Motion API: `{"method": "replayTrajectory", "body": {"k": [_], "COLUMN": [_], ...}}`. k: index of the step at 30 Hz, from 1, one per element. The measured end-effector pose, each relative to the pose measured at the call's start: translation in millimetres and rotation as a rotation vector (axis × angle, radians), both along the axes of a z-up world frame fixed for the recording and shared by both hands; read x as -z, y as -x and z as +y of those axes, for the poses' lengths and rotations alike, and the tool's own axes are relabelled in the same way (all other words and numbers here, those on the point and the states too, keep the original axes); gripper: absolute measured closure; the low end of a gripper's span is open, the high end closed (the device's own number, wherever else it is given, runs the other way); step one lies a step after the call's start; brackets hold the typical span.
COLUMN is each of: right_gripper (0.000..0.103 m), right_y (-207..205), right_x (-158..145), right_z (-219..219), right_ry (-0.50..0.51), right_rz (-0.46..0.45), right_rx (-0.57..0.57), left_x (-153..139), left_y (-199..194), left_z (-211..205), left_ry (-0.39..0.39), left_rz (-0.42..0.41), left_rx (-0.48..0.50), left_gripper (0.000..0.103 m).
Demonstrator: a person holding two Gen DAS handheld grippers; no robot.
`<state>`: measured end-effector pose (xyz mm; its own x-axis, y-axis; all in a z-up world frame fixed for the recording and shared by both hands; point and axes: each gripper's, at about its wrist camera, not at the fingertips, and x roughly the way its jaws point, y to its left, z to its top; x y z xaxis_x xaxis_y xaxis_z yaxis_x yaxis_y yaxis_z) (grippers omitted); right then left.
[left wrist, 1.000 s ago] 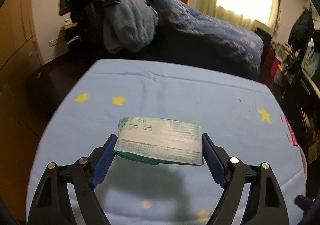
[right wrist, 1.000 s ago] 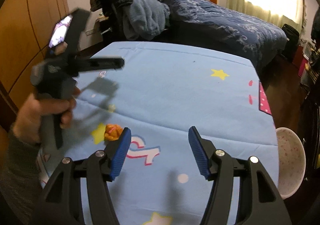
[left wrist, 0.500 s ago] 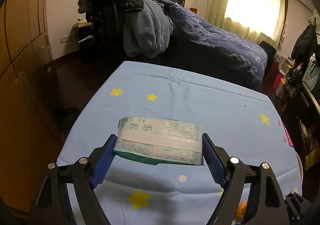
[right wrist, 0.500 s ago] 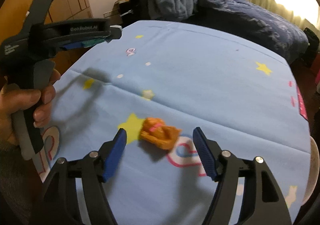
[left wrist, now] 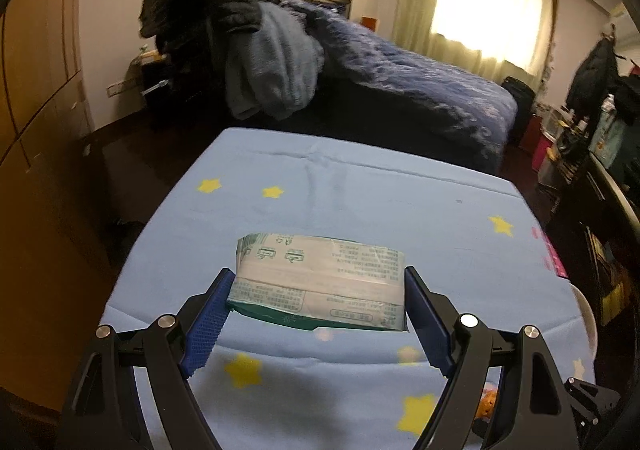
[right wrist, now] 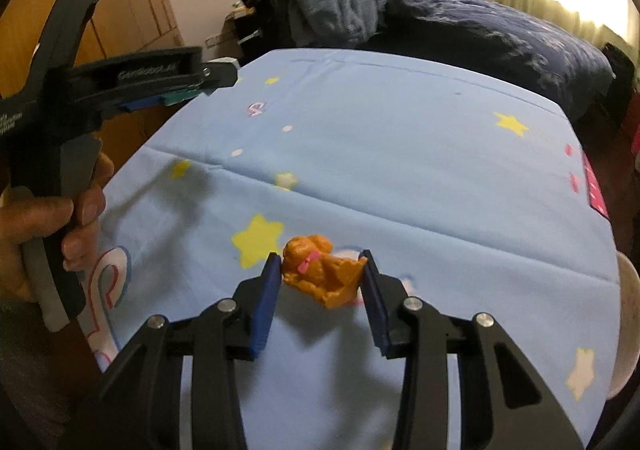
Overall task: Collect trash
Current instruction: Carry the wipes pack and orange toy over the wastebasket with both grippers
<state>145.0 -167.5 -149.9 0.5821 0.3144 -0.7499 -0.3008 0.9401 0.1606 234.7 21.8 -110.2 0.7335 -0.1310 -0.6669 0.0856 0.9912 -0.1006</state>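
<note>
Left wrist view only: left gripper (left wrist: 316, 290) spread wide, blue pads pressed on both ends of one green-and-white wipes pack (left wrist: 320, 282), held clear above the blue star-print cloth (left wrist: 360, 190). Pack hides the near cloth; only a sliver of orange at the lower right edge.

Right wrist view only: one orange toy dog (right wrist: 320, 274) lying on the cloth beside a yellow star, between the fingers of the right gripper (right wrist: 320, 270). Jaws closing, pads at or nearly at the toy's sides; contact not certain. Pale bowl rim (right wrist: 624, 330) at the right table edge.

Count: one pack, one toy, one bowl, two grippers.

Pose: both tools angled downward. Left hand (right wrist: 48, 226) wrapped round its handle at far left of the right view, pack's green edge just showing in its jaws
</note>
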Motion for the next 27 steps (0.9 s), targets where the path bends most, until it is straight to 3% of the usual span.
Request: {"method": "replayTrajectory", "body": {"k": [13, 27], "right_gripper": [0.063, 0.063], "right_y": [56, 96], "right_x": [-15, -9], "right_z": [-129, -252], "right_ry": [-0.046, -0.122], "right_rz": [-0.057, -0.097], "right_rx": [0.269, 0.555], "left_x": [-33, -27], "left_y": [39, 55], "left_z": [-147, -304], "left_ry": [-0.021, -0.063], "left_rz": [-0.075, -0.068], "left_rx": [0.307, 0.599], "left_gripper": [0.020, 0.020]}}
